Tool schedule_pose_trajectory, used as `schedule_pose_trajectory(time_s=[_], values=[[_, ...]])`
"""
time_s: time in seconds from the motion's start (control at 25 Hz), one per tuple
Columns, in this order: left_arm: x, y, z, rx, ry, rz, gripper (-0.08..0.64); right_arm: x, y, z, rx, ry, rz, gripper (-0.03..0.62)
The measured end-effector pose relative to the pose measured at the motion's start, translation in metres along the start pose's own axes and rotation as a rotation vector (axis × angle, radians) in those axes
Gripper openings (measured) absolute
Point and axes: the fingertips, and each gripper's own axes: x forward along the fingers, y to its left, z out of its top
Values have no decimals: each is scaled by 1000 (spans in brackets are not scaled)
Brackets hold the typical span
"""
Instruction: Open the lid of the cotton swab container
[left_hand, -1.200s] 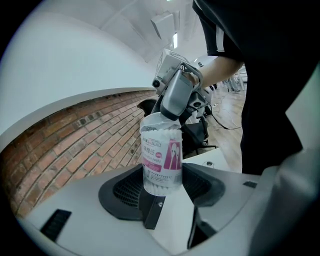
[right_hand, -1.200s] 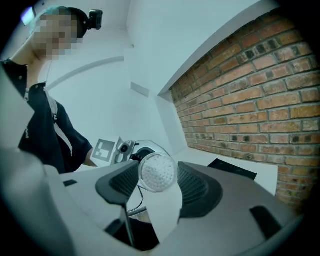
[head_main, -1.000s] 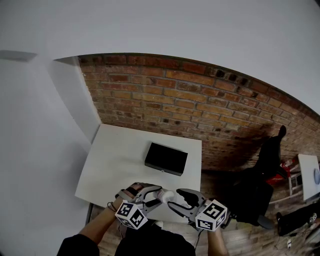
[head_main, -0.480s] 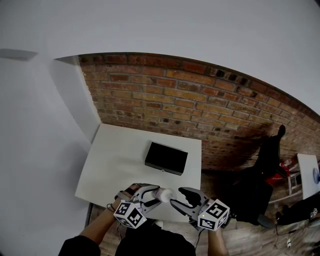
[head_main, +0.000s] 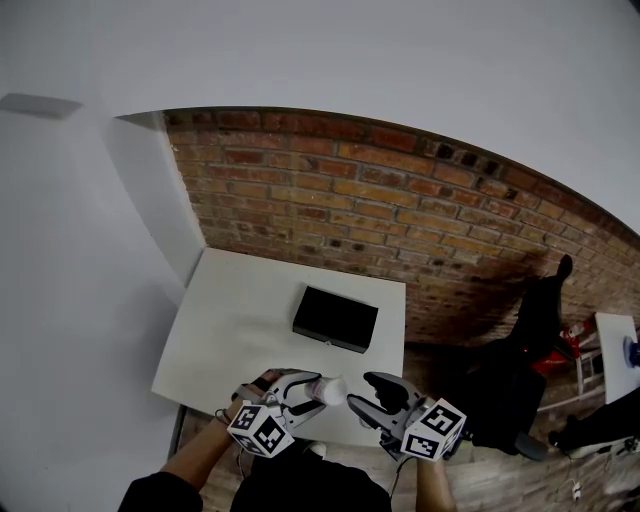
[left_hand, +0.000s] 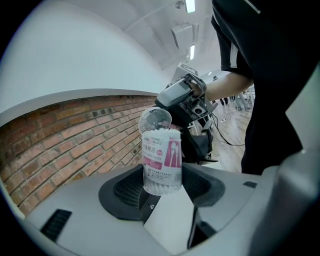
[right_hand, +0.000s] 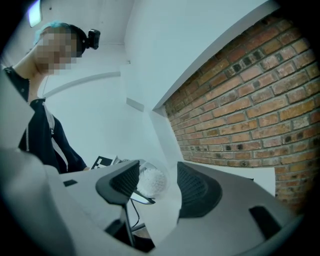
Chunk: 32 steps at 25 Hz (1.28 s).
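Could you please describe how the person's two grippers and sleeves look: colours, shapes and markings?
Both the left gripper and the right gripper have light grey bodies with black ribbed pads inside the jaws. Each carries a white cube with black square markers. Thin black cables run from the right one. The person wears a black top with short sleeves.

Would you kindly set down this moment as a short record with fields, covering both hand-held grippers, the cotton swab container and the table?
left hand-held gripper: closed on the lower part of the cotton swab container, holding it upright
lid: clear, appears tipped up off the top, swab tips showing
right hand-held gripper: jaws apart, nothing gripped, pointing at the container's top end
table: white, with a black box lying on it
background: brick wall
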Motion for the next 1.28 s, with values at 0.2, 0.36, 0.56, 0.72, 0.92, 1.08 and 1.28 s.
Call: schedule_pose_trajectory(time_s=[0.2,0.36,0.56,0.72,0.92,1.08,1.28], values=[[-1,0,3,-31,-20,-4,250,-3,-4,11,-4,-31,-16,247],[1,-1,5,-47,-36,-9,250,-8,-11,17,2,-58,-35,245],[3,-4,9,-62,-45,-21,250,-16,-24,23,20,-96,-71,237],[5,-7,14,-76,-58,-35,250,-23,-34,27,42,-123,-98,230],[6,-11,18,-75,-66,-49,250,-30,-44,27,76,-140,-118,210],[7,-15,24,-72,-75,-64,250,-34,-52,24,74,-125,-149,114],[6,-20,35,-91,-108,-79,250,-35,-55,20,91,-122,-164,44]])
